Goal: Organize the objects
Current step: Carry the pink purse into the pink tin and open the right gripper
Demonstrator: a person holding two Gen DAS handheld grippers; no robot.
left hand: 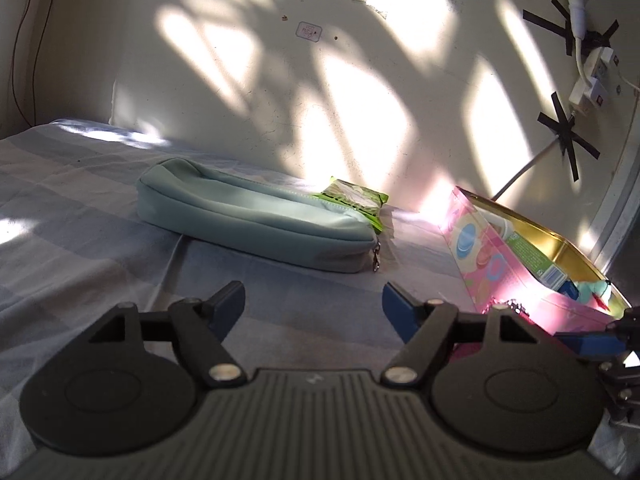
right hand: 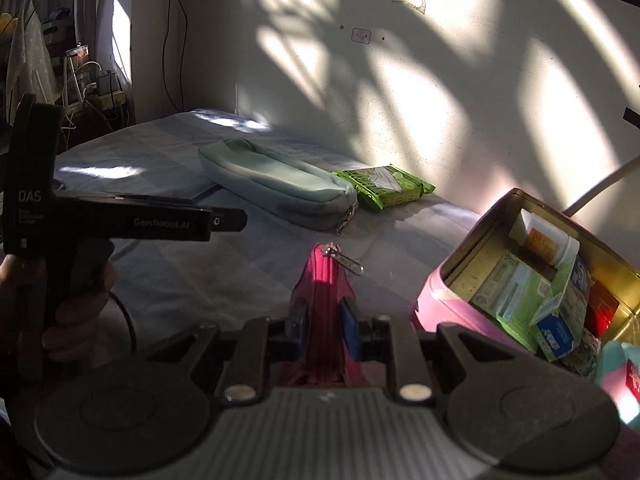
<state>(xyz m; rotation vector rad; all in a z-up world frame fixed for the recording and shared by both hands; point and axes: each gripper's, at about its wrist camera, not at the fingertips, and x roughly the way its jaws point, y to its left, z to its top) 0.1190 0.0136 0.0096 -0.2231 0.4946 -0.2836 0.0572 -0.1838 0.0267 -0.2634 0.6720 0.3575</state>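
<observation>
A bed covered in a sheet [left hand: 100, 216] of pale blue and grey checks fills the lower part of both views, lying fairly flat with a few long creases, and it runs back to a cream plaster wall [left hand: 360, 80] mottled with bright patches of sunlight and soft shadows. On that wall, at the right, white plugs and an adapter [left hand: 588, 80] are fixed with crosses of black tape, and a white cable drops from them towards the bed. At the far left of the right wrist view the room opens onto a dim corner with cluttered shelves [right hand: 80, 76] and a thin dark wire hanging down the wall. A long mint-green pouch [left hand: 256, 220] lies across the sheet near the wall, its zip pull hanging at the right end, and a green packet [left hand: 356, 200] rests just behind that end, touching it. To the right stands an open tin [right hand: 440, 304] with pink outer walls and a gold inside, holding several small boxes and a white bottle. The left gripper [left hand: 314, 306] hovers over bare sheet with its blue pads well apart and nothing between them; a hand [right hand: 76, 304] holds its grip. The right gripper [right hand: 324, 322] has its pads pressed together on a magenta zip pouch [right hand: 324, 276], which points away from the camera with its metal zip pull at the far tip, just beside the tin's pink wall.
</observation>
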